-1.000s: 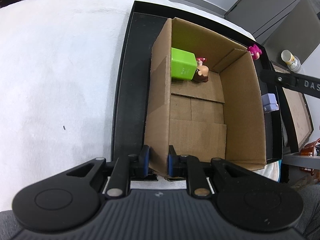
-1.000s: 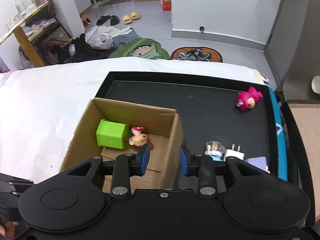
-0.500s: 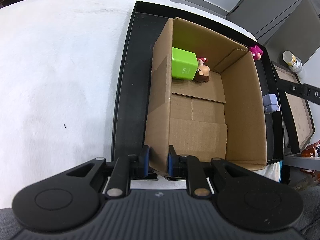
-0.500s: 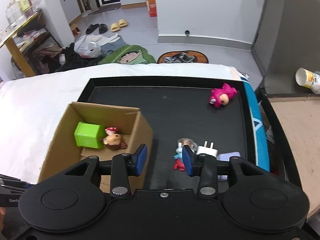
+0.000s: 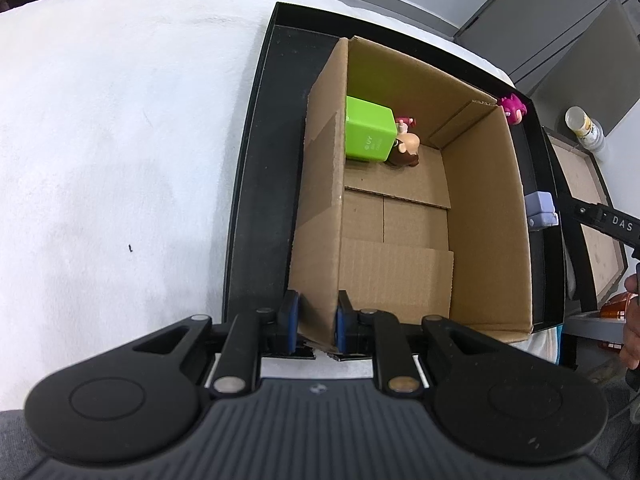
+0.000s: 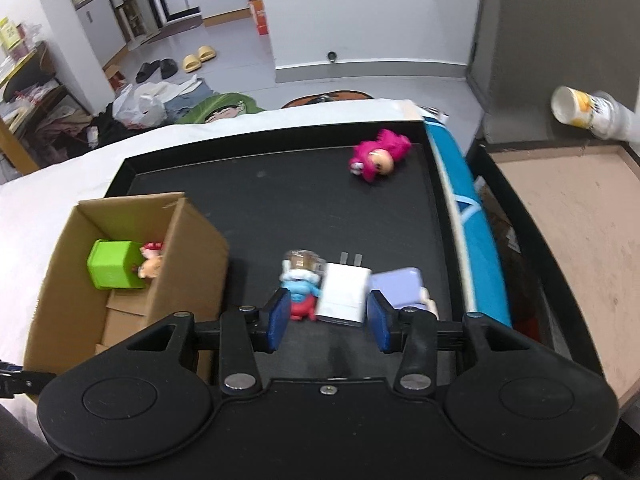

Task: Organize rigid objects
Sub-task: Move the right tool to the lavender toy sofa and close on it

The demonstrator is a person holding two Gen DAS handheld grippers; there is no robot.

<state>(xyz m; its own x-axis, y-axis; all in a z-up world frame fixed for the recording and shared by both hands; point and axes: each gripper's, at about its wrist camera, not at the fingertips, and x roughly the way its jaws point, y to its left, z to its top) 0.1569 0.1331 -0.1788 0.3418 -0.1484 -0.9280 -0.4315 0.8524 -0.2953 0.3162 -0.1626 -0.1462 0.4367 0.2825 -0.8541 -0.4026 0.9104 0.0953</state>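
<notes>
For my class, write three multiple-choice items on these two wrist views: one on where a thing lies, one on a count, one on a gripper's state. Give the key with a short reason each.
1. Where is the pink plush toy?
A. inside the cardboard box
B. on the black tray, at its far side
C. between the right gripper's fingers

2. How many things lie inside the cardboard box?
A. two
B. four
C. none

3. What is the left gripper doing?
A. hanging open over the tray
B. clamped on the box wall
C. holding the white charger

Key: B, it lies on the black tray far from the box; A, only the green cube and a small figurine show inside; B, its pads press the near wall from both sides.
</notes>
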